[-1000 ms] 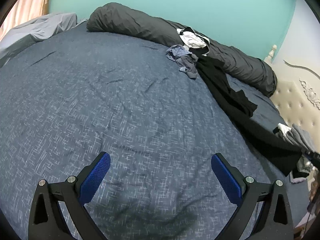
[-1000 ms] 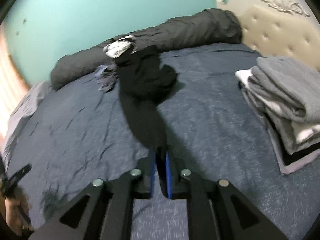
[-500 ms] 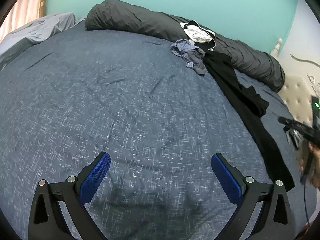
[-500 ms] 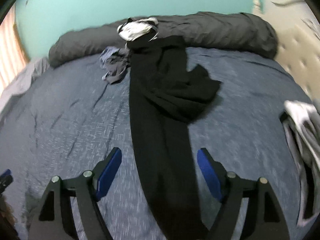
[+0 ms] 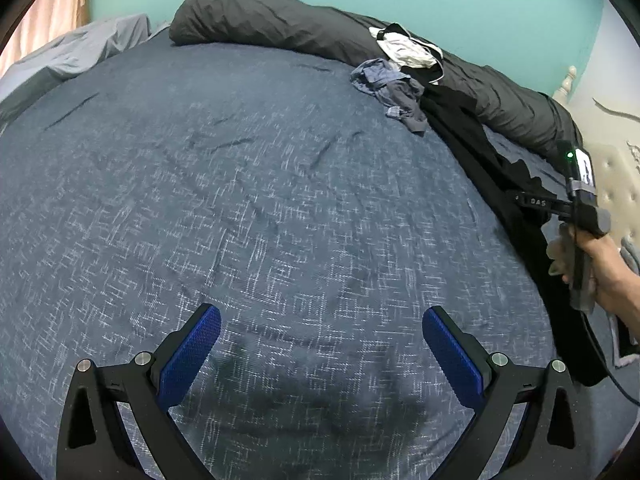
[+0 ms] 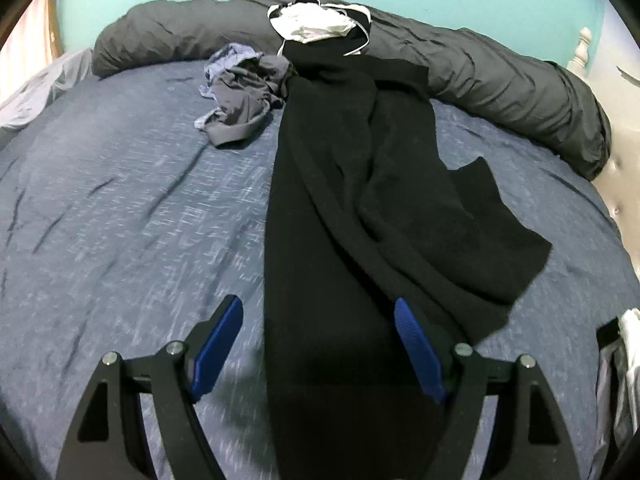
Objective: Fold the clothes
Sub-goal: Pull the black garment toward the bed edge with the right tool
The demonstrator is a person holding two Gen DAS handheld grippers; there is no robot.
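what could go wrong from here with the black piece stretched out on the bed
1. The black garment lies long, with a side part bunched at right; folding now may trap creases.
2. Its far end touches the white-and-black garment and the grey-blue garment; pulling could drag them along.
3. The right tongs are open over it, and the left tongs hover above bare bed sheet, so a one-sided grab may skew it.

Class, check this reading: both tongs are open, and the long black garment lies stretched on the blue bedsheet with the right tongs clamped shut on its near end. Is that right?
Not quite. The right tongs are open, not clamped: the right wrist view shows the black garment running between their spread fingers. The rest holds: the left tongs are open and the garment lies stretched on the blue bedsheet.
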